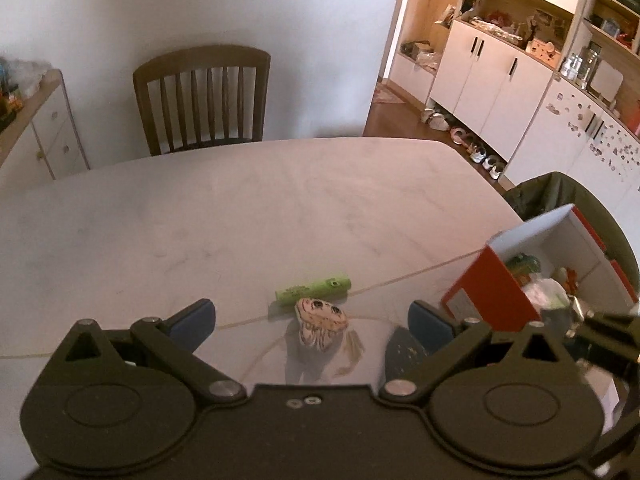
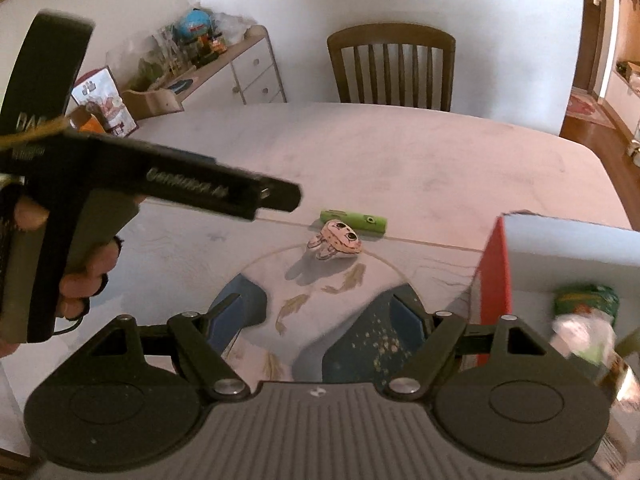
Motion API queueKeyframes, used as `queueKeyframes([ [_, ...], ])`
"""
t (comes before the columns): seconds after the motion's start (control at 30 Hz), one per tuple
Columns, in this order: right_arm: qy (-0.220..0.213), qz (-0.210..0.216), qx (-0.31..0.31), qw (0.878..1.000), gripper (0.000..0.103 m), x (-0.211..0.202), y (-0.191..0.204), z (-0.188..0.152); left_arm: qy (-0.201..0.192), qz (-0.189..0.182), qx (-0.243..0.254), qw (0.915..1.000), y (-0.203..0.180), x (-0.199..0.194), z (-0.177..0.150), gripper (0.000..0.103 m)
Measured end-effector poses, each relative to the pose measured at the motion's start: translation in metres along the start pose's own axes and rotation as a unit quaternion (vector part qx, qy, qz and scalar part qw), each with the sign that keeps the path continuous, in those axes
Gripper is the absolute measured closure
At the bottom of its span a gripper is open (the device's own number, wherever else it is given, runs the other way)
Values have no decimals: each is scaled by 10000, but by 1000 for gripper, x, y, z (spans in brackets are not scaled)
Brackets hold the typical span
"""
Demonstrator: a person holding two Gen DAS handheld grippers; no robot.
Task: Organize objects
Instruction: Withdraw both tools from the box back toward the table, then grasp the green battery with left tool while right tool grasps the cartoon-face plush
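A small pale toy with a drawn cartoon face [image 1: 321, 322] [image 2: 340, 239] lies on the table, touching a green tube [image 1: 314, 289] [image 2: 354, 219] just behind it. My left gripper [image 1: 312, 320] is open, its blue-padded fingers standing wide to either side of the toy, a little short of it. My right gripper [image 2: 322, 314] is also open, with nothing between its fingers, and the toy lies some way ahead of it. A red and white box [image 1: 496, 280] [image 2: 496, 276] holding several small items stands to the right.
The light marbled table [image 1: 240, 216] [image 2: 400, 160] carries a round printed mat with fish drawings [image 2: 296, 304]. A wooden chair [image 1: 202, 96] [image 2: 392, 66] stands at the far side. The left gripper's black body and a hand [image 2: 80, 264] fill the left of the right wrist view.
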State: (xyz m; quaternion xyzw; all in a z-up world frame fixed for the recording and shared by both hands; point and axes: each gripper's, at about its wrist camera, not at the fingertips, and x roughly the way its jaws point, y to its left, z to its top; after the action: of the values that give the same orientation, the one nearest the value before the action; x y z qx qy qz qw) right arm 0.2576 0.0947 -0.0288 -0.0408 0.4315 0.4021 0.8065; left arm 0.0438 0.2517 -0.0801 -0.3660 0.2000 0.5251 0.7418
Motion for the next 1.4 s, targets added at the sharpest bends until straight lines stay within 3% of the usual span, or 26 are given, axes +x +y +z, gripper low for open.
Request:
queueKeyframes([
  [0.3, 80, -132, 1, 9999, 23, 54, -3, 7, 508, -82, -351, 9981, 6, 55, 25, 1],
  [0.63, 94, -247, -50, 9996, 23, 106, -9, 16, 1289, -237, -915, 9871, 20, 118, 48, 1],
  [0.9, 128, -233, -30, 9996, 23, 136, -15, 21, 1728, -23, -1201, 9776, 28, 147, 44, 2],
  [1.2, 115, -255, -89, 9996, 23, 158, -19, 22, 2012, -270, -1377, 9694, 30, 161, 39, 17],
  [1.4, 134, -253, -132, 9995, 34, 164, -18, 23, 2000, -206, -1235, 9718, 30, 158, 38, 29],
])
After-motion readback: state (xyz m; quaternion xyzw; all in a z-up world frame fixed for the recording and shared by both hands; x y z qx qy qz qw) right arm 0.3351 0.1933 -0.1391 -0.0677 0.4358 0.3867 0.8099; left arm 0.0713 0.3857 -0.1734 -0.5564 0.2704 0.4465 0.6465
